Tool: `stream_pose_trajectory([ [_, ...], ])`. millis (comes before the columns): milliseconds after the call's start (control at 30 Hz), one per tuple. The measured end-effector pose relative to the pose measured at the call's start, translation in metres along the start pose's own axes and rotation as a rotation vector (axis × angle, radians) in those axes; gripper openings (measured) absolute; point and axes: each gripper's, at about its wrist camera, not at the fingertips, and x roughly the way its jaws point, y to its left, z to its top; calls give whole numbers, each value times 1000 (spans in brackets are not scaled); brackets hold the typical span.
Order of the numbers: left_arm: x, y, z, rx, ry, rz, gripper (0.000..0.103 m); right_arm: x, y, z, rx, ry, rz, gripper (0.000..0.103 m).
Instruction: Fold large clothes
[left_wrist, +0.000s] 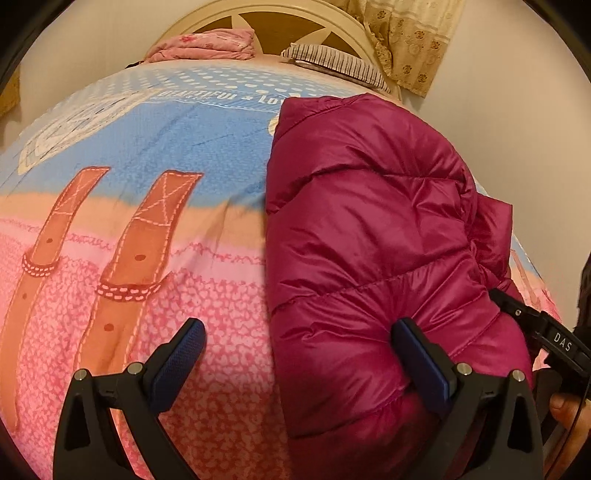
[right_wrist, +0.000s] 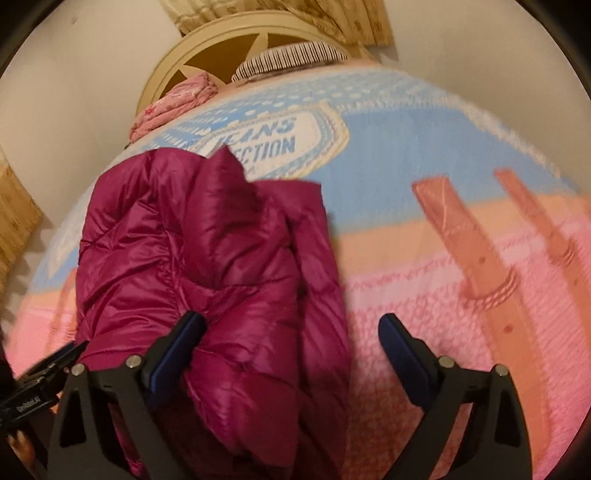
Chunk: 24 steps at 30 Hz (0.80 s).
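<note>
A magenta quilted puffer jacket (left_wrist: 369, 229) lies bundled and folded over on the bedspread, at the right of the left wrist view and left of centre in the right wrist view (right_wrist: 207, 251). My left gripper (left_wrist: 301, 343) is open wide. The jacket's near left edge lies between its fingers, and the right finger (left_wrist: 417, 350) rests against the fabric. My right gripper (right_wrist: 291, 328) is also open wide over the jacket's near right edge; its left finger (right_wrist: 184, 336) touches the cloth and the right finger (right_wrist: 399, 339) is over bare bedspread. Neither gripper pinches anything.
The bed carries a blue, orange and pink printed bedspread (left_wrist: 147, 221). A folded pink blanket (left_wrist: 207, 46) and a striped pillow (left_wrist: 332, 62) lie by the round headboard (right_wrist: 221, 44). Patterned curtains (left_wrist: 410, 40) hang behind. The bed's right edge and a pale wall (left_wrist: 517, 129) sit beside the jacket.
</note>
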Motion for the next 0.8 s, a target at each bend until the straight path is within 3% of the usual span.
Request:
stream_pose_trajectory([
  [100,0,-1,-2,17,-13,-13,102,5,-9,-5,32,28,58,93],
  [333,1,-11,-4,57,-50,15,102,1,-1,-15,-15,9,65,82],
  [533,0,-13,-5,71,-70,2,102,-3,3,-25,-24,-7,106,63],
  [800,0,-28,-5,135,-93,-68,101,-2,4,-25,-33,-8,132,57],
])
